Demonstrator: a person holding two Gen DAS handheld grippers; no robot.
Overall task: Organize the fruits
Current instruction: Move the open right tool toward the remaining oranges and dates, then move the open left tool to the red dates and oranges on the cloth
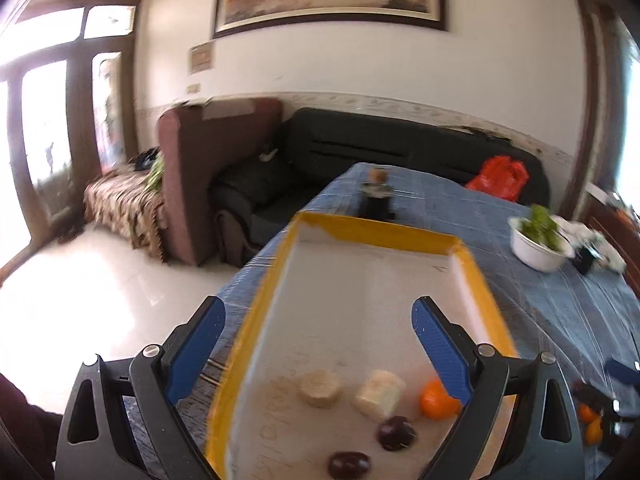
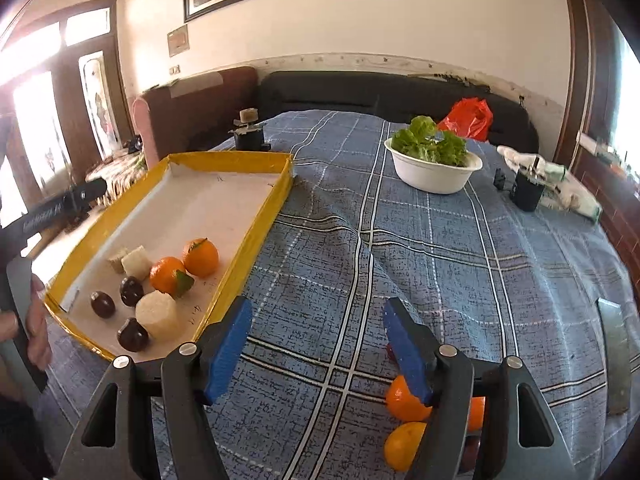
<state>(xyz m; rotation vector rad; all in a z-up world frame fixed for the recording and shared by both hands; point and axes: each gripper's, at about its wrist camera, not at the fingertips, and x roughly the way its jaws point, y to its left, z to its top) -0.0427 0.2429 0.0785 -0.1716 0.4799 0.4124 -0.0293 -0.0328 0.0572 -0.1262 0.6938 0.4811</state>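
Observation:
A yellow-rimmed tray [image 2: 260, 216] [image 1: 384, 232] lies on the blue plaid table and holds two oranges [image 2: 201, 257], three dark round fruits [image 2: 132, 290] and pale cylinder pieces [image 2: 157, 314]. In the left wrist view I see an orange [image 1: 436, 400], two dark fruits [image 1: 396, 433] and two pale pieces [image 1: 320, 389] in it. My left gripper [image 1: 316, 346] hangs open over the tray's near end, nothing between its pads. My right gripper [image 2: 316, 348] stands open over bare cloth right of the tray. Loose oranges [image 2: 405, 400] lie under its right finger.
A white bowl of lettuce [image 2: 434, 166] stands at the table's far right, a small black device [image 2: 527, 192] and a white cloth beside it. Another black object [image 2: 250, 133] sits past the tray. A red bag [image 2: 468, 118] lies on the dark sofa. A hand [image 2: 36, 320] shows at the left.

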